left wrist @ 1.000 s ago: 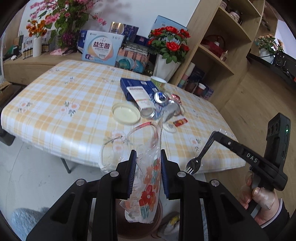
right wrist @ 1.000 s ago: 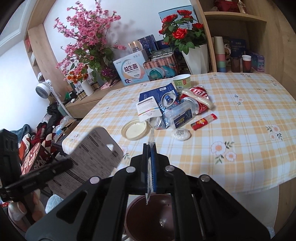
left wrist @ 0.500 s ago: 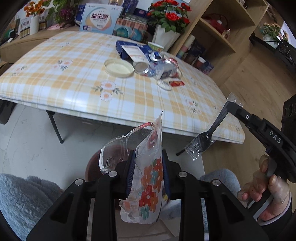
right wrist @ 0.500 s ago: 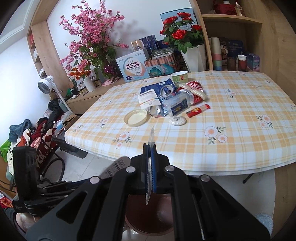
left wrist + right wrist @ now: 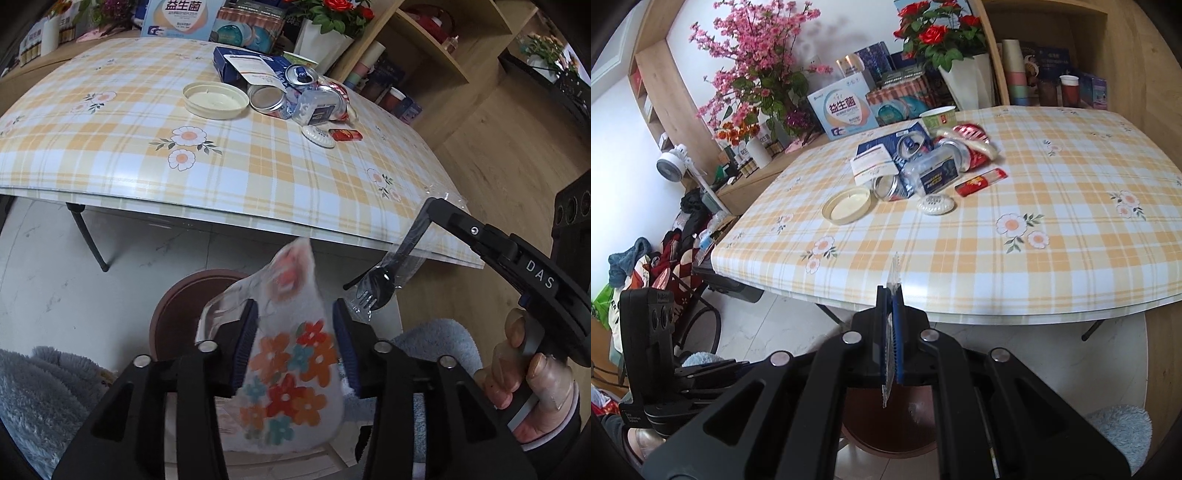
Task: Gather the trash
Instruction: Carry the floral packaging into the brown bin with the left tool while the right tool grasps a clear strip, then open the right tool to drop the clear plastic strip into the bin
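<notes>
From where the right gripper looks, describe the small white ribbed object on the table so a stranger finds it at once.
On the checked tablecloth, find the trash pile near the far edge. At its near edge lies a white ribbed oval piece, beside the red packet; it alone is small, white and shell-like.

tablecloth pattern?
Orange-and-white plaid tablecloth with scattered daisy prints; clearest in the right wrist view.

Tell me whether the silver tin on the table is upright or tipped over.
Tipped over. The tin lies on its side on the table, its open mouth facing the cream lid beside it.
</notes>
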### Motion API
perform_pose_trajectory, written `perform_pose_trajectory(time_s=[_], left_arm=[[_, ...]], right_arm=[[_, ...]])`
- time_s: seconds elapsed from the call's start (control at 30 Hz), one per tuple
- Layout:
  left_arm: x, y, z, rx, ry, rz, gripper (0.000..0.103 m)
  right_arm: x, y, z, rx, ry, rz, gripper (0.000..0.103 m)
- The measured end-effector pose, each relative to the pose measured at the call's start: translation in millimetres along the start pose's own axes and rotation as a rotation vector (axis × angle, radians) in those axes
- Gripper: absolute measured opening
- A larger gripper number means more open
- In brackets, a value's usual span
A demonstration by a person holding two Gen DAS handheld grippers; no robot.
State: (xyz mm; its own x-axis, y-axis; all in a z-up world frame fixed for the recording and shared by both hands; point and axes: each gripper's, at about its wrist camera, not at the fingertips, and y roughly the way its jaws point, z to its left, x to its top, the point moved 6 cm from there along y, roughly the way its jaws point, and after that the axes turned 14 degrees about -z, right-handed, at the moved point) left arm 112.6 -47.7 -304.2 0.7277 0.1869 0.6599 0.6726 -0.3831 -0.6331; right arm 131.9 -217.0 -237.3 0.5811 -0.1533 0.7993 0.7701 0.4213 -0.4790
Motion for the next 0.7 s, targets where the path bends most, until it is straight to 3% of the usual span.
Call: perform_pose_trajectory(time_s=[0.2, 0.33, 0.53, 0.7], left_arm=[[15.2, -13.3, 4.9, 0.025, 0.012, -0.083, 0.077], [29.6, -33.6, 12.3, 0.092, 0.034, -0.193, 0.095], [47.7, -67.5, 25.2, 0.233, 0.088, -0.339, 0.097], [52.5, -79.5, 44.7, 0.281, 0.034, -0.375, 0.097]], right_arm=[[-5.3, 7.0, 4.1, -0.001, -0.01, 0.029, 0.007], [-10.4, 9.5, 10.0, 0.005, -0.022, 0.051, 0.007], [-18.2, 14.1, 21.3, 0.012, -0.055, 0.088, 0.007], [-24.4, 18.9, 30.0, 0.017, -0.075, 0.118, 0.007]])
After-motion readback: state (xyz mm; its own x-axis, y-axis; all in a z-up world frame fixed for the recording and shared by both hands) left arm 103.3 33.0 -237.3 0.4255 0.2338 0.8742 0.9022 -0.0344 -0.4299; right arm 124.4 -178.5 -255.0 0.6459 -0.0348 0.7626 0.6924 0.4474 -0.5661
